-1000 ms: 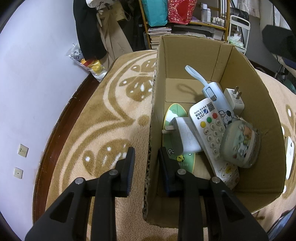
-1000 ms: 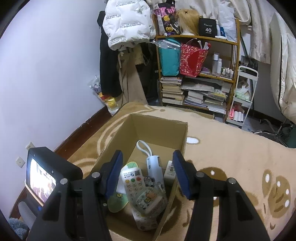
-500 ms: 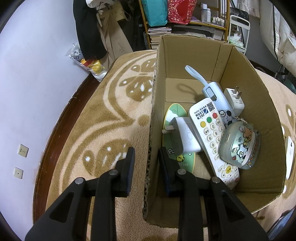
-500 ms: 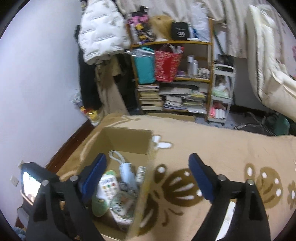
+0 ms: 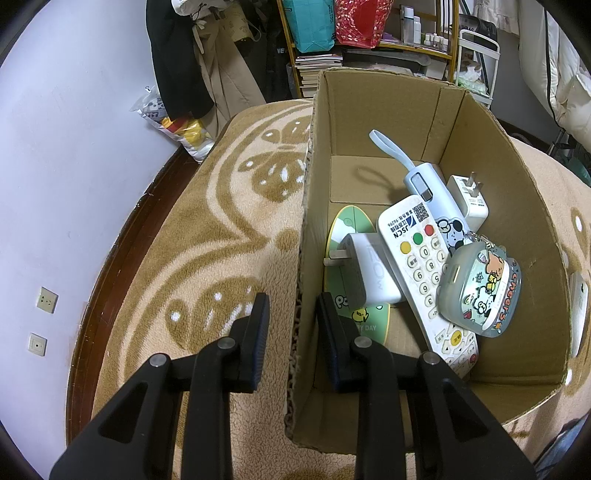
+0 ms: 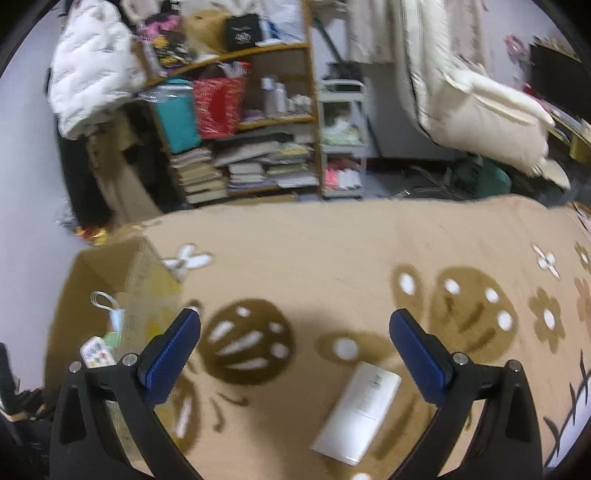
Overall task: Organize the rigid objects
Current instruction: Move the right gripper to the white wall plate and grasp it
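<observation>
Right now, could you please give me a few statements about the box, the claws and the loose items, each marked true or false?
1. The left claw straddles the cardboard box wall. True.
2. The right claw grips the white device. False: it is open, with the device lying on the blanket.
3. The remote lies inside the box. True.
4. The box holds nothing. False: it holds several items.

A tan carpet (image 6: 332, 254) patterned with brown and white flowers is spread across the floor. Behind it, a wooden shelf (image 6: 258, 122) is stacked with books (image 6: 240, 170), a teal bag (image 5: 310, 22) and a red bag (image 6: 218, 107). Two wall sockets (image 5: 46, 300) are set low on the white wall.
</observation>
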### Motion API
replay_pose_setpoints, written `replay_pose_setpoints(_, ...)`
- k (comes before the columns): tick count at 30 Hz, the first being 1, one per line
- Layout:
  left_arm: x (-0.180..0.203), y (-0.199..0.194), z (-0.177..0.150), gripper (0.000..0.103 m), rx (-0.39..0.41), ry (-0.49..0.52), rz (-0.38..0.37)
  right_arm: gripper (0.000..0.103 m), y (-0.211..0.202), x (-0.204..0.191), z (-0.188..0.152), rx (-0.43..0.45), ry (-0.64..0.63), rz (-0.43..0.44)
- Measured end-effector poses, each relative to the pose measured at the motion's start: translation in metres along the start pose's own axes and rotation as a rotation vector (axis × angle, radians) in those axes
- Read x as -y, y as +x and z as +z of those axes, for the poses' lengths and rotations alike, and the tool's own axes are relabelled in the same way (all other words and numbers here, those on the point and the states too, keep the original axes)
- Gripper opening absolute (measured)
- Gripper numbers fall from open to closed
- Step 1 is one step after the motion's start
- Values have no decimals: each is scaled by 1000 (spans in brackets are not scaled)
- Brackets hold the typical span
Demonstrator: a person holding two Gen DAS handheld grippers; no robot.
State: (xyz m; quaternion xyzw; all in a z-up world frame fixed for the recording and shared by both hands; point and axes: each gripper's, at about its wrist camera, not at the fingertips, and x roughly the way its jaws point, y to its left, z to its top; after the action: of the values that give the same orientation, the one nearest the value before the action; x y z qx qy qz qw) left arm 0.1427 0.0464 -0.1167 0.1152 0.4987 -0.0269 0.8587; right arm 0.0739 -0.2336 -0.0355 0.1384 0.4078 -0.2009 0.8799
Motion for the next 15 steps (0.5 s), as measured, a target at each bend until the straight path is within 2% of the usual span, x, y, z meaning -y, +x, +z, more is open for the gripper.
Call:
replay_pose_setpoints(6, 0, 0, 0, 26, 0, 0, 0, 103, 27, 30, -23, -124, 82, -49)
replay_pose_setpoints(15, 0, 0, 0, 27, 0, 0, 0, 103, 60, 53, -53, -285, 238, -19)
